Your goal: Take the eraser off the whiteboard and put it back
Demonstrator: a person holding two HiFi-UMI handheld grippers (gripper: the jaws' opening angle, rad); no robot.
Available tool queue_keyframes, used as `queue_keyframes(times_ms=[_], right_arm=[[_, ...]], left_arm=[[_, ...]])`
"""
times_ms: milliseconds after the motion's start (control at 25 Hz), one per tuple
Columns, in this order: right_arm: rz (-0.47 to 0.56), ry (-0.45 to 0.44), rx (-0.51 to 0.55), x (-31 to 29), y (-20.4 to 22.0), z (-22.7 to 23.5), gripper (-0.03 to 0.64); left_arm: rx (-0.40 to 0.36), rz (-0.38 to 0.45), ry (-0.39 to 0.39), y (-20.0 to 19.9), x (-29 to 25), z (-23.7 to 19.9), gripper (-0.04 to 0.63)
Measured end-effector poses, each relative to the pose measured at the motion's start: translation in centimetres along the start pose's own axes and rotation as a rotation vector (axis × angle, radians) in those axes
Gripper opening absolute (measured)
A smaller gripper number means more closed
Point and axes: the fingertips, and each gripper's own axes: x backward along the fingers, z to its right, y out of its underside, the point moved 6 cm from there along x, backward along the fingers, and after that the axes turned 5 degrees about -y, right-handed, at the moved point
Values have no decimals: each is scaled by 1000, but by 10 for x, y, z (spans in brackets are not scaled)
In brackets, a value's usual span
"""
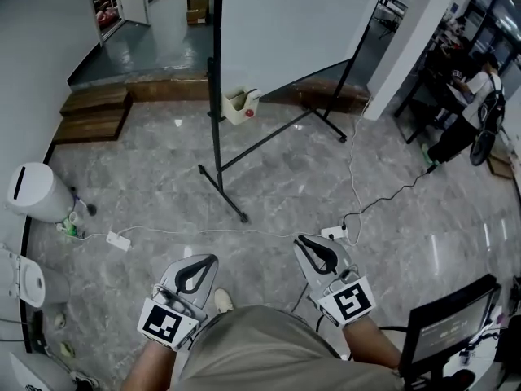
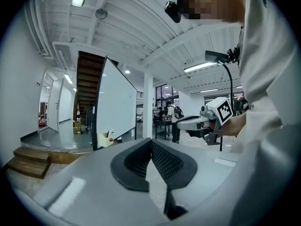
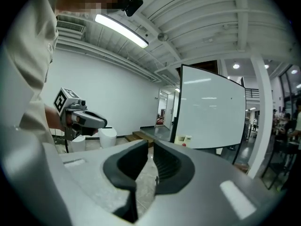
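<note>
The whiteboard (image 1: 285, 23) stands on a black wheeled frame a few steps ahead. A cream eraser (image 1: 242, 104) with a red dot clings near its lower left corner; it also shows as the eraser (image 2: 106, 138) and the eraser (image 3: 185, 140) in the gripper views. Both grippers are held low in front of the person, far from the board. My left gripper (image 1: 212, 259) is shut, tips touching, with nothing in it (image 2: 151, 141). My right gripper (image 1: 302, 239) has its jaws drawn together to a thin slit and holds nothing (image 3: 150, 144).
The board's black floor leg (image 1: 224, 190) reaches toward me. A white cable and power strip (image 1: 118, 240) cross the marble floor. A white bin (image 1: 37, 192) stands at left, wooden steps (image 1: 94, 112) at far left, a monitor (image 1: 448, 332) at lower right, a person (image 1: 476, 108) at upper right.
</note>
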Motion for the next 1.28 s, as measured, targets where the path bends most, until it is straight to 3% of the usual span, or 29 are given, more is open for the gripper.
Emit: queue_keyframes(times_ms=[200, 360, 560, 760, 1000, 1280], right_arm=[[7, 9, -12, 74, 18, 11, 20], [23, -24, -23, 127, 33, 12, 15], [19, -74, -62, 174, 56, -1, 15], [31, -100, -94, 187, 56, -18, 15], [33, -51, -92, 209, 45, -32, 15], [22, -8, -81, 212, 19, -83, 15]], left_arm=[[-9, 4, 7, -9, -3, 75, 8], [5, -17, -16, -9, 6, 134, 8], [-30, -51, -54, -10, 30, 188, 8], [-28, -72, -62, -3, 55, 206, 8], [-31, -19, -7, -11, 63, 212, 8], [-39, 4, 56, -17, 106, 197, 8]])
